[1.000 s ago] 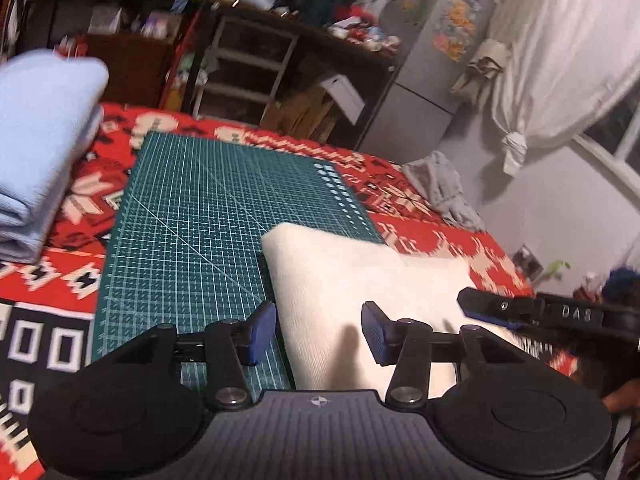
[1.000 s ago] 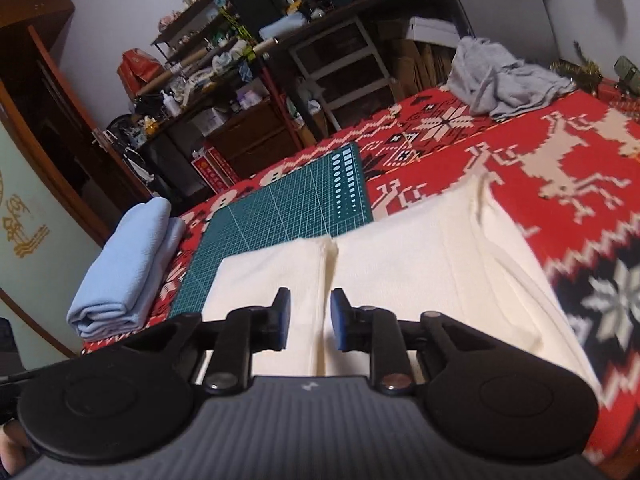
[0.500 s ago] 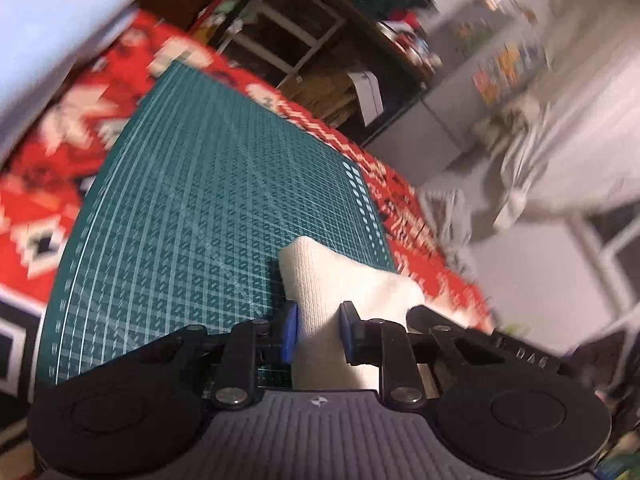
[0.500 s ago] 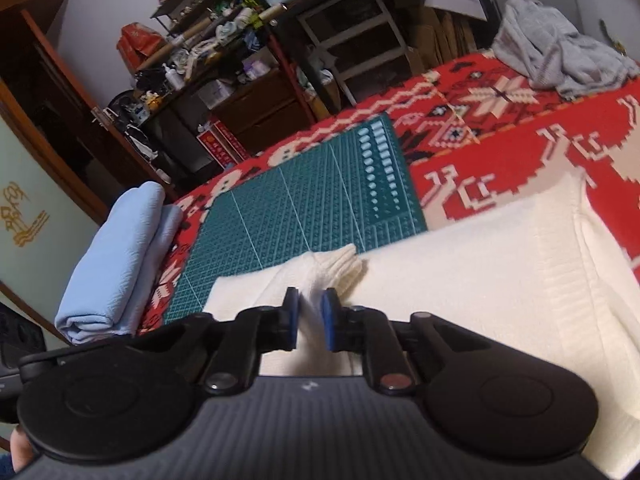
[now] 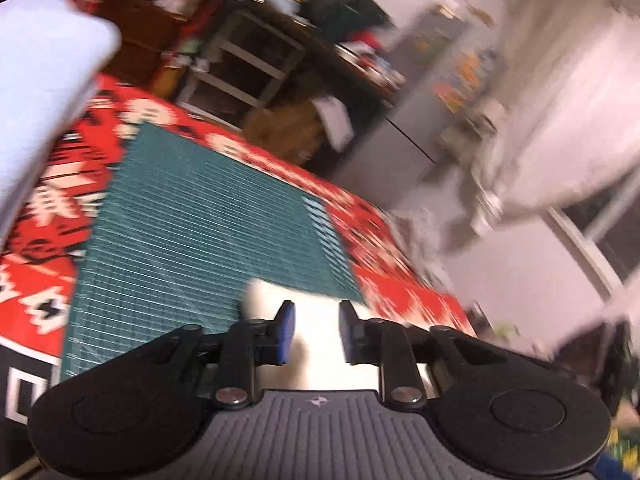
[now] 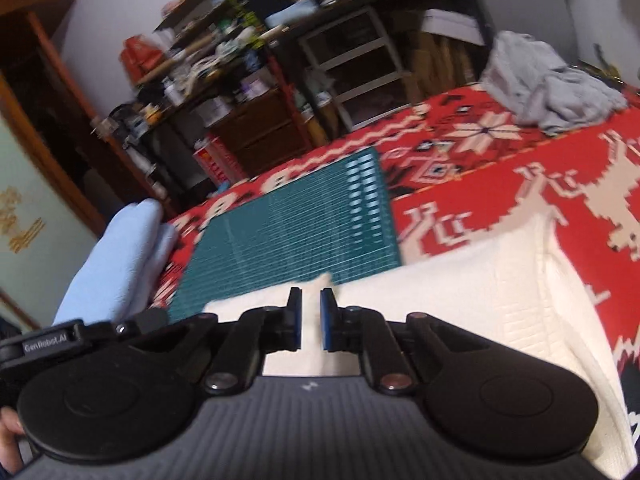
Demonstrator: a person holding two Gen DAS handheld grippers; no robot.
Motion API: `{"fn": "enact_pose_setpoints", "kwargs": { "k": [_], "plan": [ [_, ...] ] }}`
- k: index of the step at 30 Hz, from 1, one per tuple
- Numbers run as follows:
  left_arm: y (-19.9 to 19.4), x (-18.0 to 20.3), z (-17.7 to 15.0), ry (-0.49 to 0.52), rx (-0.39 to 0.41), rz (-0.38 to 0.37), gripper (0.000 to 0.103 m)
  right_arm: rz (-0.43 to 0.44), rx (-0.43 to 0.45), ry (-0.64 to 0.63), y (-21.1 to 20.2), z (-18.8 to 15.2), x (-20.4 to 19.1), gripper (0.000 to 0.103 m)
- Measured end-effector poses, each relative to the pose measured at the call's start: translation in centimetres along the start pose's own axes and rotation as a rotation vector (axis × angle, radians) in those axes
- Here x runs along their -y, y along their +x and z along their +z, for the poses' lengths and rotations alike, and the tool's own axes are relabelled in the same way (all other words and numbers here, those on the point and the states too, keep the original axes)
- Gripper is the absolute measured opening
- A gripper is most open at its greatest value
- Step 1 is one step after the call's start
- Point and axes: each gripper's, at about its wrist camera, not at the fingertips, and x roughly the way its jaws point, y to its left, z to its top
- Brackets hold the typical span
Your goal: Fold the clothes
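Both claws, L [image 5: 313,330] & R [image 6: 310,317], had closed since 1 s ago, pinching cream garment [image 6: 480,280] edge; lift for fold likely.

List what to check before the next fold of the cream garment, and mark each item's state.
1. Right gripper has cloth: ok. Its jaws stand close together with a pinch of the cream garment between them.
2. Left gripper has cloth: cannot tell. Cream fabric shows between its fingers, but the view is blurred and the gap is wider.
3. Room on the cutting mat: ok. Bare green grid lies ahead of the garment.
4. Folded blue cloth out of the way: ok. It sits beside the mat's left edge.
5. Grey garment out of the way: ok. It lies at the blanket's far right.
6. Left view steady: not ok. It is motion-blurred.
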Motion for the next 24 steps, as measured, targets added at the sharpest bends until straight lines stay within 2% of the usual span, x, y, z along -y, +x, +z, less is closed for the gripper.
{"fn": "enact_pose_setpoints", "kwargs": {
  "k": [4,7,9,11,12,15,16,18,19,22,24],
  "plan": [
    [-0.4,2.3,-2.5,0.092,-0.111,-0.052,0.02,0.021,-0.042,-0.017,-2.8,-1.9,-0.3,0.014],
    [-1.3,3.5,-4.8,0.146,-0.147,-0.009,0.02,0.005,-0.069,-0.013,-5.4,-4.1,0.2,0.016],
    [-1.8,3.7,-5.7,0.142,-0.137,0.036,0.02,-0.008,-0.086,-0.006,-7.0,-5.6,0.4,0.024],
    [-2.3,4.0,-6.6,0.138,-0.127,0.081,0.03,-0.021,-0.095,-0.001,-8.2,-7.0,0.5,0.027],
    [-2.5,4.1,-7.0,0.136,-0.122,0.104,0.042,-0.024,-0.098,0.006,-8.6,-7.6,0.7,0.027],
    [-3.2,4.5,-8.3,0.13,-0.107,0.172,0.044,-0.012,-0.118,0.022,-8.9,-8.9,0.7,0.027],
    [-3.4,4.6,-8.8,0.128,-0.102,0.195,0.041,-0.01,-0.121,0.014,-8.8,-9.1,0.5,0.027],
    [-3.9,4.8,-9.6,0.124,-0.092,0.24,0.038,-0.015,-0.126,0.001,-8.6,-9.6,0.1,0.017],
    [-4.1,4.9,-10.1,0.122,-0.087,0.262,0.033,-0.017,-0.132,0.007,-8.5,-9.8,0.1,0.013],
    [-4.9,3.7,-10.1,0.046,-0.079,0.222,0.016,-0.008,-0.133,0.038,-8.6,-10.1,0.2,0.011],
    [-5.5,2.7,-10.0,-0.012,-0.075,0.184,0.012,0.006,-0.131,0.05,-8.8,-10.1,0.4,0.011]
  ]
}}
